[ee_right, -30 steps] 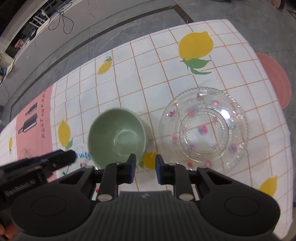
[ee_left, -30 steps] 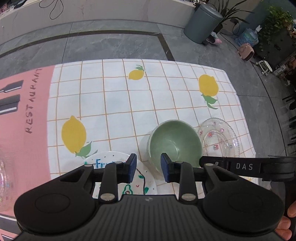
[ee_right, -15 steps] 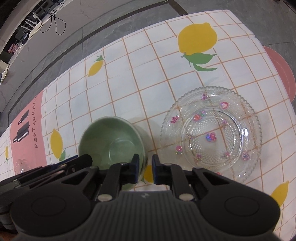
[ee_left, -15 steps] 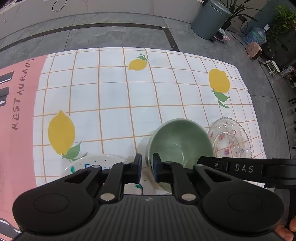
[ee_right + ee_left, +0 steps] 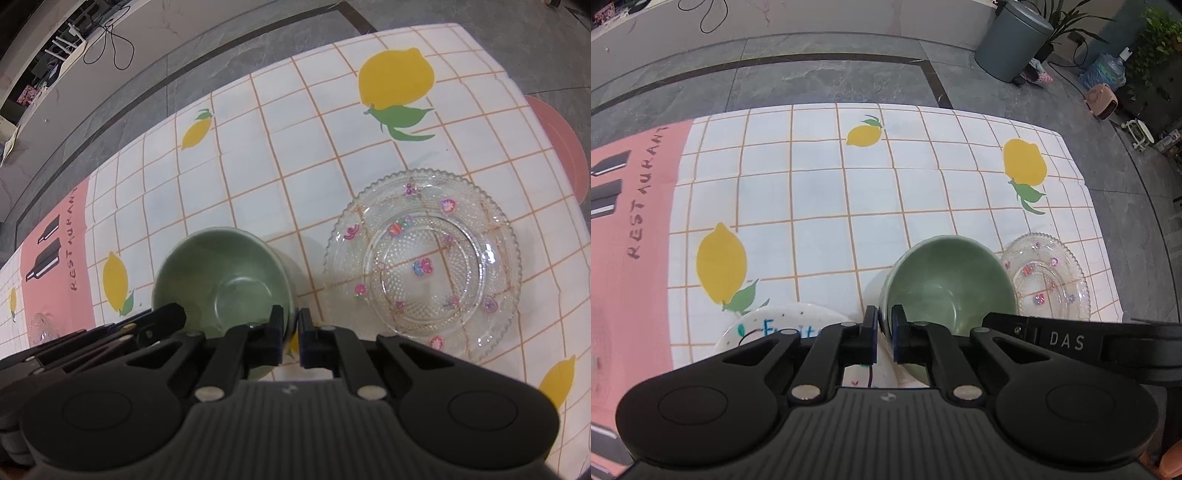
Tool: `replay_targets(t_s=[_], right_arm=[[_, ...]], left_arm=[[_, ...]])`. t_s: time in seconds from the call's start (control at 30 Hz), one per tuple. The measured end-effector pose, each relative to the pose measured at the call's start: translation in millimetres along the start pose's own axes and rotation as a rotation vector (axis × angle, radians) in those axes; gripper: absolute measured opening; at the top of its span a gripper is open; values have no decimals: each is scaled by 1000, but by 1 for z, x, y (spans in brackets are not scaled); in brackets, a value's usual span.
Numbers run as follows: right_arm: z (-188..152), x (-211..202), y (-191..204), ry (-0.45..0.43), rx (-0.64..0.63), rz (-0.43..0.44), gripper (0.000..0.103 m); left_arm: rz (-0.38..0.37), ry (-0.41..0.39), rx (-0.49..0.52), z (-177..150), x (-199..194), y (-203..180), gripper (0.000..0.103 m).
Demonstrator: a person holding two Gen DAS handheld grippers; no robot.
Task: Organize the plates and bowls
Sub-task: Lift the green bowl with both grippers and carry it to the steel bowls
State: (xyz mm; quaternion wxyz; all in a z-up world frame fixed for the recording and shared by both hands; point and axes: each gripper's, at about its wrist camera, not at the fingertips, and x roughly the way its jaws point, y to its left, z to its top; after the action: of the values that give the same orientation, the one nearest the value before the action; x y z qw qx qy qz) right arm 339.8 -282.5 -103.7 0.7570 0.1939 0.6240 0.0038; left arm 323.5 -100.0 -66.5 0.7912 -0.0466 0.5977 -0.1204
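Note:
A green bowl [image 5: 949, 284] sits on the lemon-print tablecloth, between a white plate with blue lettering [image 5: 783, 325] and a clear glass plate with flower marks [image 5: 1049, 277]. My left gripper [image 5: 884, 325] is shut on the bowl's left rim, one pad inside and one outside. The right gripper [image 5: 293, 328] is shut on the opposite rim of the green bowl [image 5: 221, 277], left of the glass plate [image 5: 424, 266]. Each gripper's black body shows in the other's view. The gripper hides most of the white plate.
The tablecloth [image 5: 820, 192] has a pink band with "RESTAURANT" at the left and ends at the far and right table edges. A small glass dish [image 5: 40, 326] lies far left. On the grey floor beyond stand a grey bin [image 5: 1012, 40] and potted plants.
Both pairs of jaws have closed from partly open onto the green bowl's rim. The hands have stayed almost in place.

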Motion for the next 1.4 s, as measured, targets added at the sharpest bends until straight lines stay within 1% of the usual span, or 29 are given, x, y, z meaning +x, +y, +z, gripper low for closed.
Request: replay_targets(t_s=[0.2, 0.33, 0.43, 0.57, 0.73, 0.87, 1.03, 1.13, 1.27, 1.4], right_arm=[[-9, -25, 5, -19, -1, 24, 4], [-25, -50, 17, -48, -27, 20, 4], [-40, -70, 25, -70, -49, 30, 4], [-64, -94, 36, -83, -72, 57, 4], [-101, -122, 55, -97, -135, 75, 4], [-131, -136, 68, -83, -184, 101, 4], [-168, -142, 81, -41, -248, 142, 5], [-192, -141, 92, -26, -302, 143, 5], [-219, -130, 102, 15, -357, 141, 5], [-236, -112, 105, 65, -386, 132, 5]], left_arm=[[11, -28, -4, -9, -33, -3, 7], [29, -38, -32, -21, -60, -3, 7], [41, -67, -27, -34, -86, -3, 7], [67, -82, -36, -56, -119, 0, 7], [81, -95, -73, -87, -156, 11, 7], [91, -101, -109, -116, -181, 24, 7], [77, -102, -183, -157, -203, 48, 8], [83, -102, -233, -182, -208, 60, 8], [78, -78, -288, -213, -206, 77, 8], [77, -29, -315, -230, -193, 89, 8]])
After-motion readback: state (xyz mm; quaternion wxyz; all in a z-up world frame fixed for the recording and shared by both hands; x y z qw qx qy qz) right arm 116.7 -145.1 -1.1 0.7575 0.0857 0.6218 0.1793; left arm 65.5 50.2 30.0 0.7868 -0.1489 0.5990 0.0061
